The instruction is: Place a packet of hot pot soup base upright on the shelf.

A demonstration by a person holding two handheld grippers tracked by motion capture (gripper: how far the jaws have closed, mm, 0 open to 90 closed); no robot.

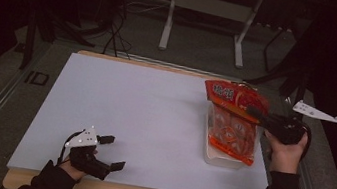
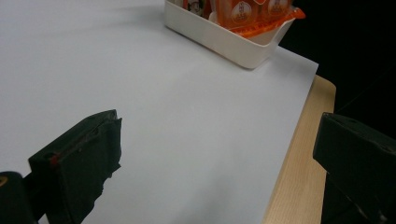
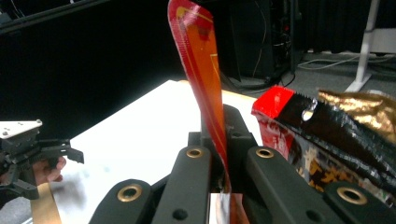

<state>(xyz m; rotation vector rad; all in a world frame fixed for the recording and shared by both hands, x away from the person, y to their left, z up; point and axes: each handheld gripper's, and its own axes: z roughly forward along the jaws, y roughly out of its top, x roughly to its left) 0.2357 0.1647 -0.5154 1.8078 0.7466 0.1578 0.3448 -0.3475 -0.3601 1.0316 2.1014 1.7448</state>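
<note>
We are seeing the right gripper pinching the upper edge of an orange snack bag, its jaws pressed together on the thin foil; in the right gripper view the bag's flat edge is rising straight up from between the two black jaws. The bag is standing in a white tray near the right edge of the white table sheet, and its lower part with the round packets is resting inside the tray. In the right gripper view another packet, red, black and gold, is lying just beside the jaws on the right. The left gripper is resting near the front left corner of the sheet, well apart from the tray, with its jaws spread wide and nothing between them. In the left gripper view the tray is showing far ahead.
</note>
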